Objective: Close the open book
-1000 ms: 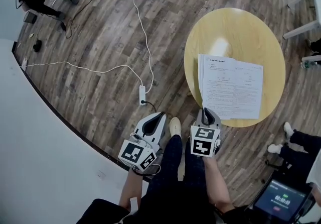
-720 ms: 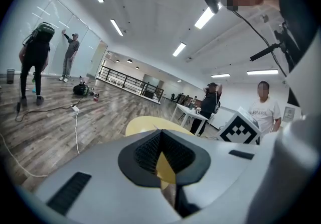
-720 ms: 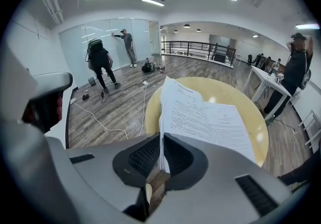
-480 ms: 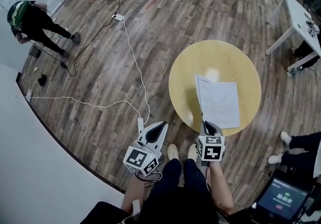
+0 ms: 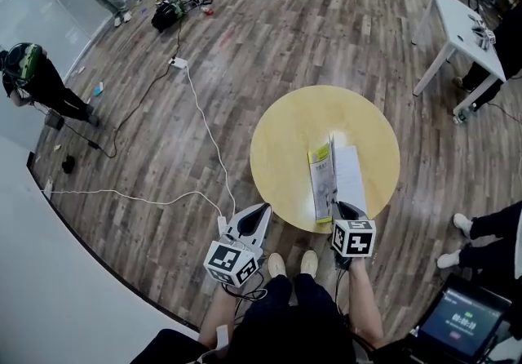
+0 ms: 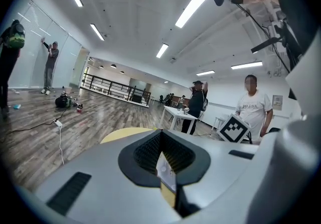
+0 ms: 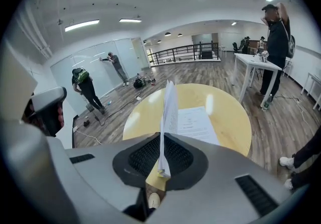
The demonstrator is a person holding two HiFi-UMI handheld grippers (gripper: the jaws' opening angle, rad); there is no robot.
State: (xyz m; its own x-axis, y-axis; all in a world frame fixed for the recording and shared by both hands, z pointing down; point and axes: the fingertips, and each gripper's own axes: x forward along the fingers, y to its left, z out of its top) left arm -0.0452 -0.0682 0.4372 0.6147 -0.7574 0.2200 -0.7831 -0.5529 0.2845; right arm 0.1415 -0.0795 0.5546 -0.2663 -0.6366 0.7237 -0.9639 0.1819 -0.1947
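Note:
On the round yellow table (image 5: 285, 134) lies the book (image 5: 349, 179), half open. Its left half, pages and yellow-green cover (image 5: 320, 168), stands nearly upright over the flat right-hand page. My right gripper (image 5: 342, 209) is at the table's near edge, shut on the bottom edge of that raised half. In the right gripper view the raised pages (image 7: 169, 112) rise straight out of the right gripper (image 7: 161, 160), with the flat page (image 7: 196, 122) to their right. The left gripper (image 5: 263, 209) hangs over the floor left of the table, jaws together, holding nothing; the left gripper (image 6: 161, 155) points towards the table (image 6: 123, 133).
A white cable and power strip (image 5: 204, 130) run over the wood floor left of the table. A white table (image 5: 461, 24) stands at the back right. People stand at the far left (image 5: 37, 77) and right (image 5: 481, 236). A screen (image 5: 457, 317) is at lower right.
The book's left half has swung up from flat to nearly upright in the right gripper. Both grippers rose, and the table now sits farther off in the head view.

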